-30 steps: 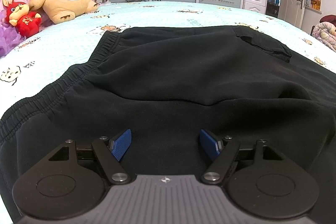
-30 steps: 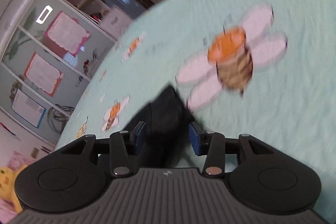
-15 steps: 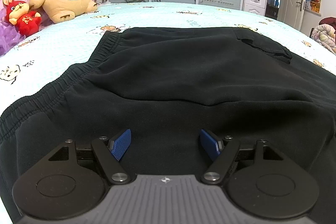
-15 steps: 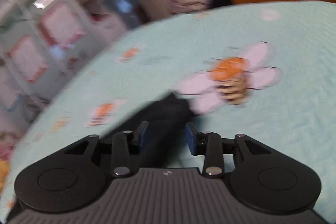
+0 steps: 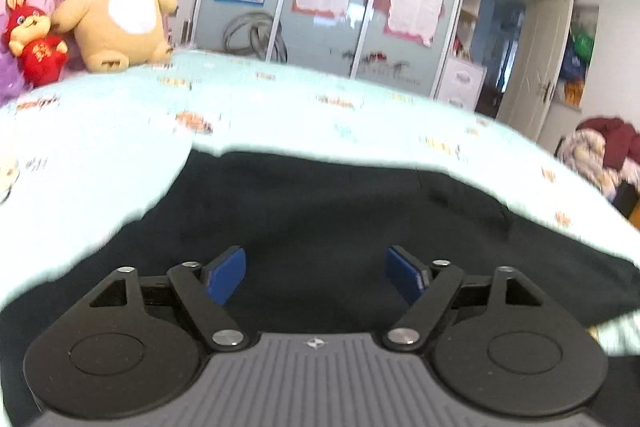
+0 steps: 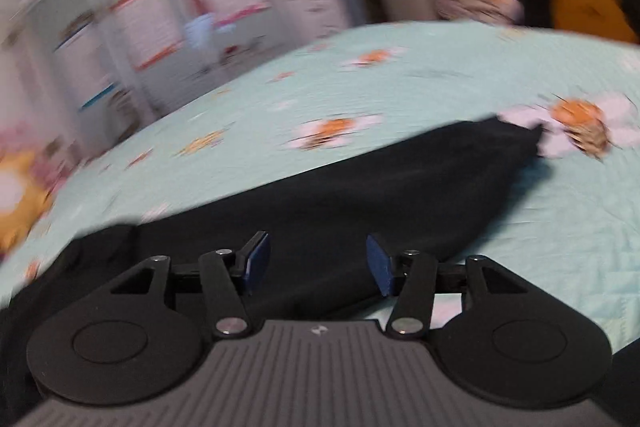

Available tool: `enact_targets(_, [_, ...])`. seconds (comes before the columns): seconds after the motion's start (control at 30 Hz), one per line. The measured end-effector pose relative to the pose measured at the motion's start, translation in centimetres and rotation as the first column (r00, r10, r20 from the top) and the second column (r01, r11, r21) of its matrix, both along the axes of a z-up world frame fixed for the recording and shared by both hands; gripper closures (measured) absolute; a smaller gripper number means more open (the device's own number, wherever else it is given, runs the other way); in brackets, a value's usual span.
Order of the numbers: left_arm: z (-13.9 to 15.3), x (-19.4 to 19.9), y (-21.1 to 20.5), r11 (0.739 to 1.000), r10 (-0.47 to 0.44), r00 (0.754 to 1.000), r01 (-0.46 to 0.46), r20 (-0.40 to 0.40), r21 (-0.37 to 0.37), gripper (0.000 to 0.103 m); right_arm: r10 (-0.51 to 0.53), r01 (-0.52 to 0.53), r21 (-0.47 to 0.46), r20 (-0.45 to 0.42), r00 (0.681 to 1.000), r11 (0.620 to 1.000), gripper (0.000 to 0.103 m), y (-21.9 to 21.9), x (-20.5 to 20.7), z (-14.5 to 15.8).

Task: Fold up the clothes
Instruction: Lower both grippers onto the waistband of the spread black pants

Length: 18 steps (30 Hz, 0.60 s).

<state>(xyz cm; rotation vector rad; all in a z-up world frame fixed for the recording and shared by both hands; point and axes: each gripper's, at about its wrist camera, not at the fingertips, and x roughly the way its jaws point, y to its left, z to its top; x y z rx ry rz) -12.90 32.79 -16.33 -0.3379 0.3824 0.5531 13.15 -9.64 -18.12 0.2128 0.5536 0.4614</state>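
The left gripper (image 5: 316, 273) is held wide over the black trousers (image 5: 340, 211), its jaws just opened further, nothing gripped. The right gripper (image 6: 318, 263), jaws likewise just widened, is empty above a trouser leg (image 6: 400, 179) running toward 2 o'clock. Beyond, the bedspread (image 5: 280, 107) carries a tan plush toy (image 5: 116, 3) at 10 o'clock.

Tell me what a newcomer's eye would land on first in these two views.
The black trousers spread across the pale blue bee-print bedspread fill the middle of both views. At the bed's far left corner sit a big tan plush toy and a small red one. Both grippers hang open above the cloth.
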Motion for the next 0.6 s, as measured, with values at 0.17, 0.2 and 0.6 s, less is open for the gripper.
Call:
enact_targets(0.17, [-3.9, 2.5, 6.1, 0.983, 0.094, 0.974, -0.123, -0.206, -0.133, 0.023, 0.015, -0.018, -0.091, -0.038, 0.999, 0.996, 0.047, 2.5, -1.0, -3.2])
enact_targets(0.2, [-4.9, 2.1, 6.2, 0.989, 0.066, 0.975, -0.092, -0.214, -0.116, 0.023, 0.014, -0.017, -0.086, -0.035, 0.999, 0.996, 0.046, 2.4, -0.9, -3.2])
enact_targets(0.6, [-4.7, 0.9, 4.7, 0.992, 0.127, 0.976, -0.119, -0.18, 0.053, 0.014, 0.196, -0.18, -0.158, 0.097, 0.976, 0.971, 0.047, 8.7, -6.8, 0.6])
